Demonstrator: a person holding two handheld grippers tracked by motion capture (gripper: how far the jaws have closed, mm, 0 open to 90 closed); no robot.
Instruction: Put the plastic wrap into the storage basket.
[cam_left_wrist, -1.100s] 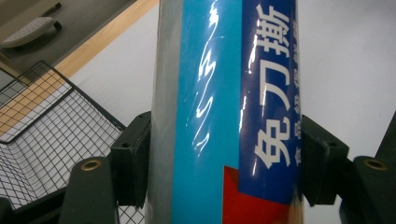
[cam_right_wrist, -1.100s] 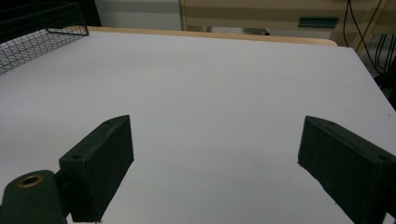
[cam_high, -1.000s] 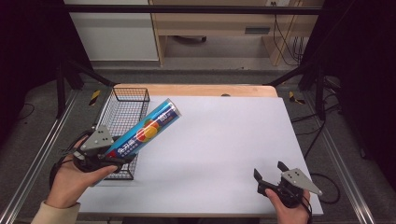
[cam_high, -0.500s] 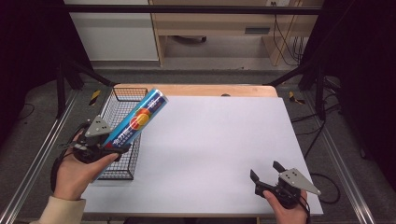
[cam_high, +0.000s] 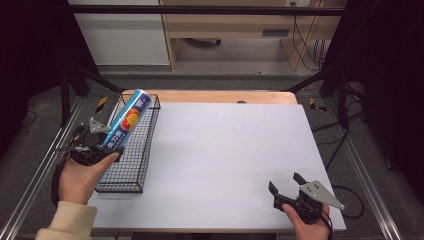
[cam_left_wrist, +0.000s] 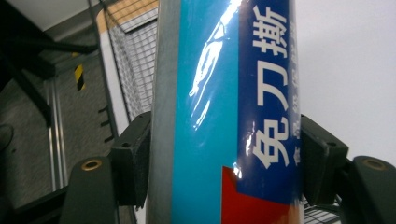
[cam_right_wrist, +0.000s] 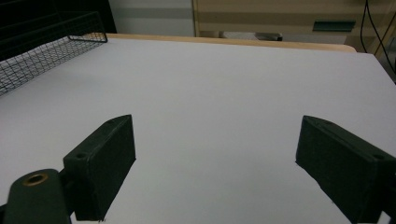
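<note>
A blue and teal tube-shaped can (cam_high: 127, 120) with white Chinese lettering and an orange patch is held tilted over the black wire basket (cam_high: 142, 150) at the table's left edge. My left gripper (cam_high: 102, 147) is shut on the can's lower end. In the left gripper view the can (cam_left_wrist: 224, 116) stands between both black pads (cam_left_wrist: 133, 158), which press its sides. My right gripper (cam_high: 286, 186) rests near the table's front right corner, open, with nothing between its fingers. The right gripper view has the gripper (cam_right_wrist: 215, 168) over bare white table.
The white table top (cam_high: 225, 150) stretches between the basket and my right hand. A wooden strip (cam_high: 220, 96) runs along the table's far edge. Metal rails flank the table. The basket's corner (cam_right_wrist: 70, 44) appears at the upper left of the right gripper view.
My left hand has carried the can leftward from over the white table to above the basket, and the can now points more toward the far side. The right gripper stays put.
</note>
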